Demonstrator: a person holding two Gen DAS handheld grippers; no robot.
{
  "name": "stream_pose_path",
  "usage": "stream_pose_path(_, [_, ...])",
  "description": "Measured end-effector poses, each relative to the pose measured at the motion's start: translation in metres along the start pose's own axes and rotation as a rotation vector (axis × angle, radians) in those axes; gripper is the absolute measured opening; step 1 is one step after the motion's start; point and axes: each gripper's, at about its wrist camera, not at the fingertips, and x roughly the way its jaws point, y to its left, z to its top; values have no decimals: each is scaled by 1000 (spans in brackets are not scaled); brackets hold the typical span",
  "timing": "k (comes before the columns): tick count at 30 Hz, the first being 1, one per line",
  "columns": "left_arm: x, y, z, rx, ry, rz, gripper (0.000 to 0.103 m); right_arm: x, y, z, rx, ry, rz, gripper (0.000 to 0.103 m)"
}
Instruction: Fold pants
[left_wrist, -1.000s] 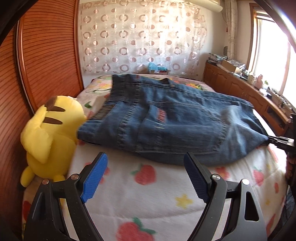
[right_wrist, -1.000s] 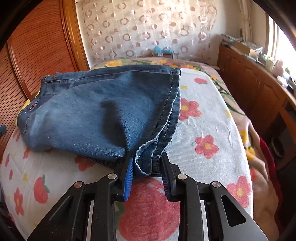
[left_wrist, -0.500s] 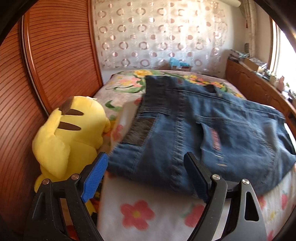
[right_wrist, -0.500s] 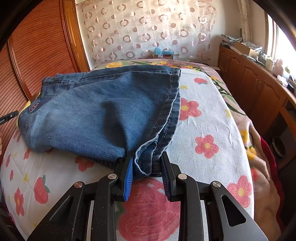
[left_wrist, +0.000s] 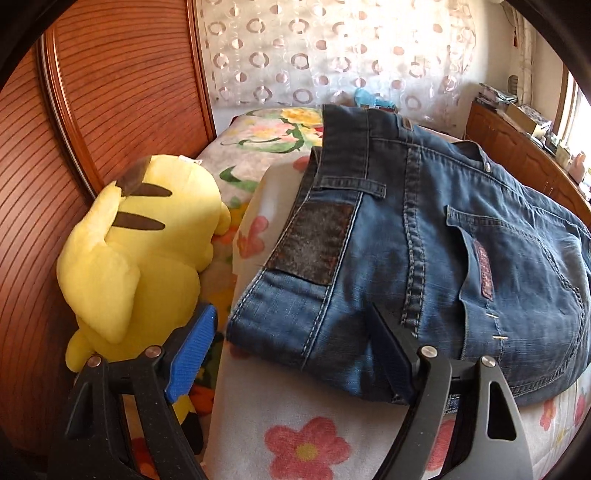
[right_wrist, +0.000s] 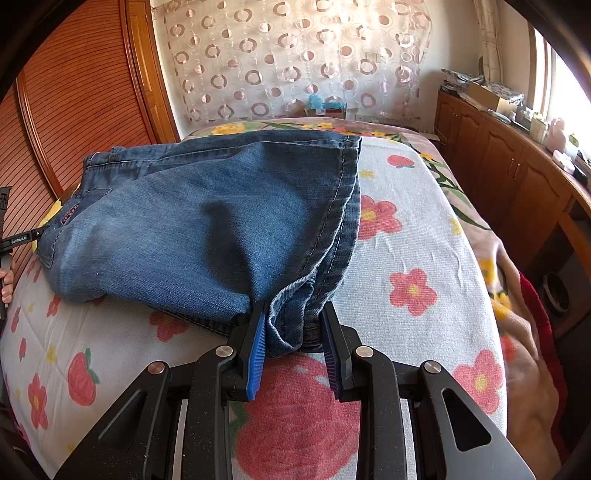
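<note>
Blue denim pants (left_wrist: 424, 258) lie folded on the flowered bed cover, waistband and back pocket toward the left wrist view. My left gripper (left_wrist: 295, 339) is open, its jaws on either side of the near waistband corner, the right finger (left_wrist: 391, 354) resting over the denim. In the right wrist view the pants (right_wrist: 207, 221) show their leg end; my right gripper (right_wrist: 293, 332) is shut on the bunched hem at the near corner.
A yellow plush toy (left_wrist: 136, 251) lies left of the pants against the wooden headboard (left_wrist: 110, 92). Wooden cabinets (right_wrist: 517, 192) run along the right side of the bed. A patterned curtain (right_wrist: 295, 59) hangs at the far end.
My left gripper has moved forward and left to the waistband corner, its jaws now around the denim edge. The right gripper has stayed shut on the hem.
</note>
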Motion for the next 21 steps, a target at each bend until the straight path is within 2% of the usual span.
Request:
stream_pose_path(2, [0, 1, -1, -4, -3, -18, 67, 0, 0, 0, 1, 0, 1, 29])
stream_pose_path(3, [0, 0, -2, -1, -8, -20, 64, 0, 0, 0, 1, 1, 2, 29])
stream_pose_path(4, [-2, -2, -2, 8, -15, -14, 53, 0, 1, 0, -1, 1, 0, 28])
stream_pose_path(5, [-6, -4, -2, 18, -27, -4, 35, -1, 2, 0, -10, 1, -4, 27])
stream_pose_path(8, [-15, -14, 1, 49, -45, 10, 16, -1, 11, 2, -50, 3, -2, 17])
stream_pose_path(10, [-19, -19, 1, 82, -62, 30, 13, -4, 15, 4, -65, 5, 2, 12])
stream_pose_path(13, [-30, -14, 4, 62, -86, 12, 12, -20, 13, 11, -64, -43, 9, 9])
stream_pose_path(16, [-55, -11, 10, 42, -152, -9, 11, -38, 6, 22, -64, -109, -21, 9])
stream_pose_path(21, [-94, -21, 21, 54, -230, -50, 10, -55, -1, 41, -71, -150, -35, 8])
